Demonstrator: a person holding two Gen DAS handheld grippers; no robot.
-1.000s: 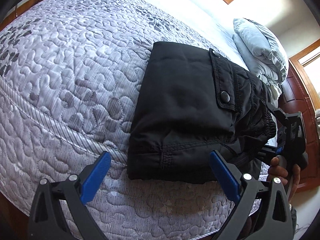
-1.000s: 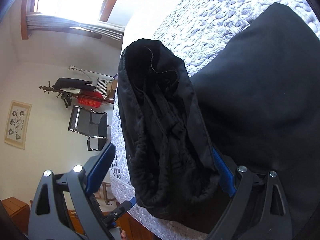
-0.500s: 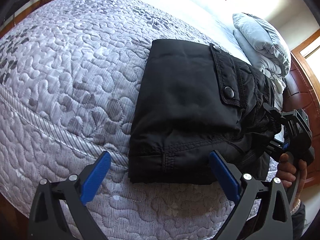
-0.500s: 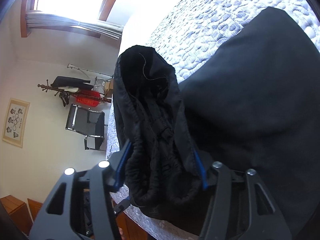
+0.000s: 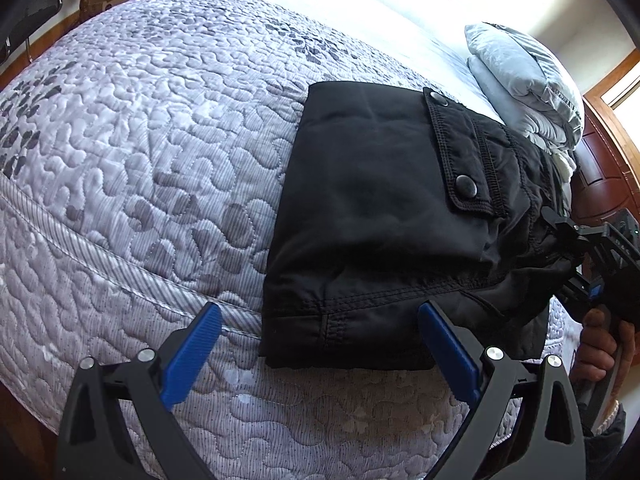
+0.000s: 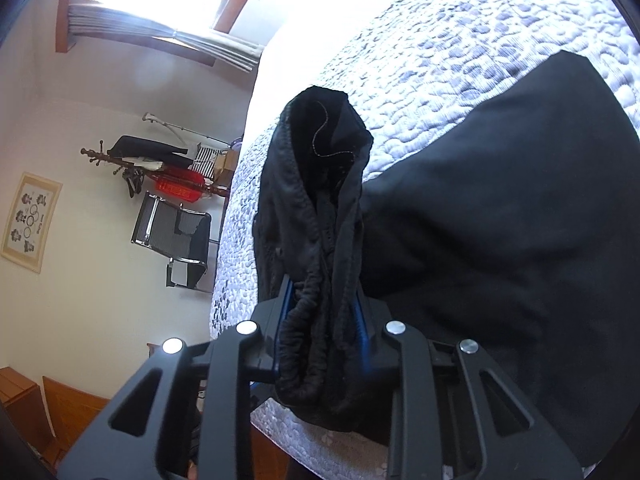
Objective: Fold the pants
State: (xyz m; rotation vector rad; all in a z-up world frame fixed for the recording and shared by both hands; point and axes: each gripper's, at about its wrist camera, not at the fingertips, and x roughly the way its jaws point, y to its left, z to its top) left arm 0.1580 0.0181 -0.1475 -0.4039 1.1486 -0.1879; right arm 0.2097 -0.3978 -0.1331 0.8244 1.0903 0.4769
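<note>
Black pants lie folded into a thick rectangle on the grey quilted bed, with a snap pocket flap on top. My left gripper is open and empty, just in front of the fold's near edge. My right gripper is shut on the elastic waistband of the pants at their right end. It also shows in the left wrist view, held by a hand. The rest of the pants spreads to the right.
Folded grey pillows lie at the head of the bed beside a wooden headboard. A black chair, a coat rack and a window stand beyond the bed's far side.
My right gripper has closed from wide open onto the waistband. My left gripper stays open and has drawn back slightly from the pants.
</note>
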